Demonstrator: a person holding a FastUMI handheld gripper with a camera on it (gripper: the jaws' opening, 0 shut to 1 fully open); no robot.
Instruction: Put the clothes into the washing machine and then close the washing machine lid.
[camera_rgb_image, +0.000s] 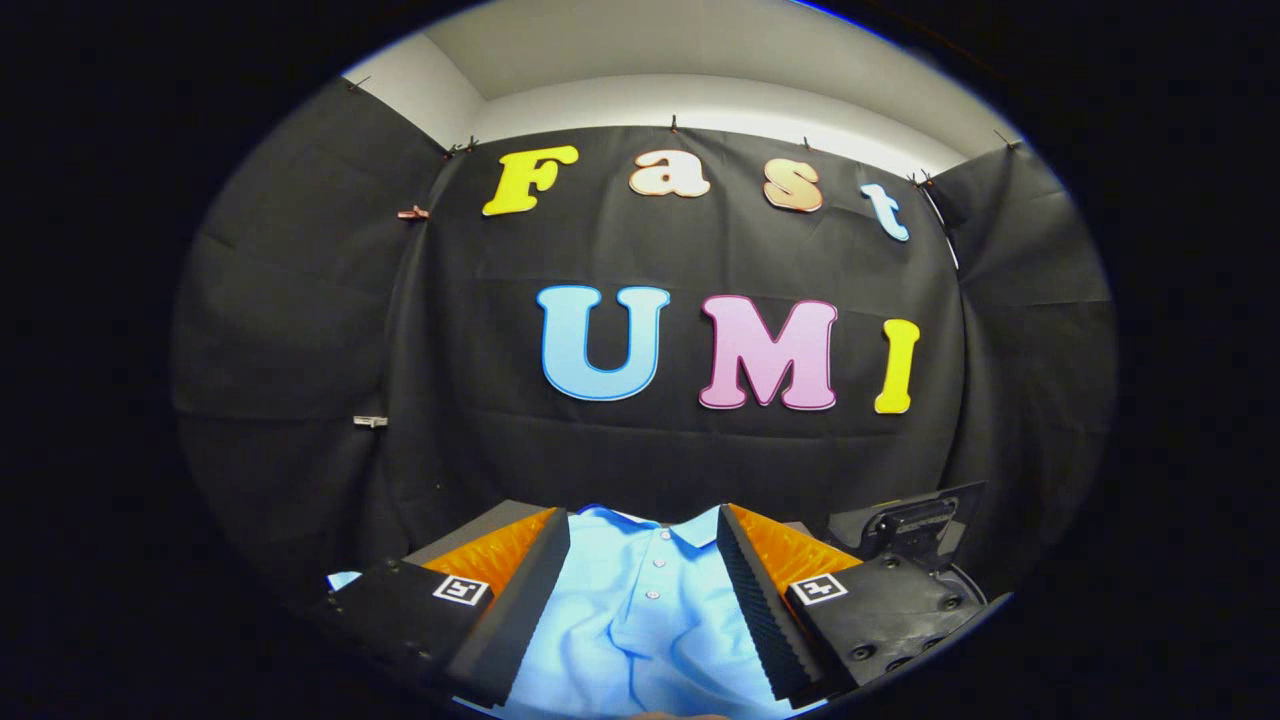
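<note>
1. The hand-held gripper (642, 590) has its fingers spread wide apart, gripping nothing.
2. The shirt (640, 620), light blue with a collar and a buttoned placket, lies in the gap between the fingers and under them, collar away from the gripper.
3. Its placket runs straight ahead, in line with the fingers.
4. A dark machine part (905, 525) sits beyond the right finger; whether it is the washer's lid I cannot tell.
5. Likely next: drop straight down and pinch the cloth.

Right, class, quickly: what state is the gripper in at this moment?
Gripper: open, fingers spread wide apart, the light blue shirt lying between and beneath them, not gripped.
</note>
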